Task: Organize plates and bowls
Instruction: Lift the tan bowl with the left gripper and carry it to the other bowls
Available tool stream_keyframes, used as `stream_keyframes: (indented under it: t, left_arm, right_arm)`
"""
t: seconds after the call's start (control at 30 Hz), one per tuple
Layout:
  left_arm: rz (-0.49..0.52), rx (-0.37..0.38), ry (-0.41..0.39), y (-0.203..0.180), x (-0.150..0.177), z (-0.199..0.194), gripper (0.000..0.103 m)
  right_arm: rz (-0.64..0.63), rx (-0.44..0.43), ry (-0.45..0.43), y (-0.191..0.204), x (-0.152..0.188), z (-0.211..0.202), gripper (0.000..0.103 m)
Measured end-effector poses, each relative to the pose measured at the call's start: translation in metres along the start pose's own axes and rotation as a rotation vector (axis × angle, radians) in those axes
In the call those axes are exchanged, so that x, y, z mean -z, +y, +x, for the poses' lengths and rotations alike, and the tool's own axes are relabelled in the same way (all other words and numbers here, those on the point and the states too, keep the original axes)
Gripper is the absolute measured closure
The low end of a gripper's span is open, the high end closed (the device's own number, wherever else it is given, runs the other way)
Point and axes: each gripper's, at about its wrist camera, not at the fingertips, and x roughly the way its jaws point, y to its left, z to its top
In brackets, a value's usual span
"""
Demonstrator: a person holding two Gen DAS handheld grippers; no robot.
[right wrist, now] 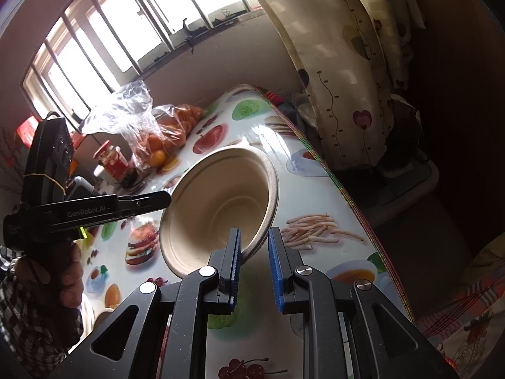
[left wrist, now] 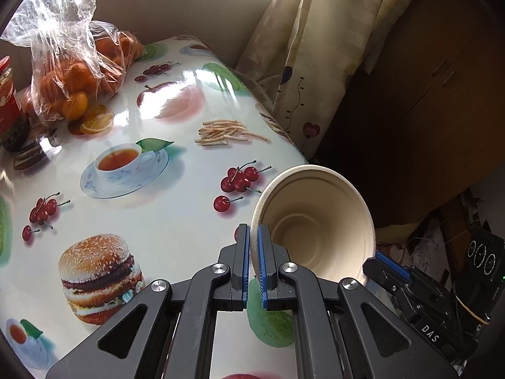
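I hold a beige paper bowl [left wrist: 315, 221] tipped on its side above the right edge of the table [left wrist: 164, 208], its mouth facing me. My left gripper [left wrist: 252, 249] is clamped on the bowl's left rim. My right gripper [right wrist: 254, 240] has its jaws a little apart around the opposite rim; I cannot tell whether both pads press on it. A bag of oranges [left wrist: 75, 79] sits at the table's far left corner.

Bowl [left wrist: 315, 221] above table [left wrist: 176, 221] edge; orange bag [left wrist: 79, 72] behind, left.
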Motion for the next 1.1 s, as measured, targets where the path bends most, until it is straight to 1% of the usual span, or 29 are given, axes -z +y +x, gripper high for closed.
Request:
stream_keyframes:
  t: [0.83, 1.1]
  left_arm:
    - [0.008, 0.012, -0.066, -0.005, 0.037, -0.057, 0.098]
    - [-0.015, 0.014, -0.088, 0.0, 0.055, -0.075, 0.098]
  right_arm:
    - [-0.039, -0.031, -0.045, 0.033, 0.027, -0.046, 0.086]
    - [-0.065, -0.055, -0.053, 0.048, 0.04, -0.061, 0.086]
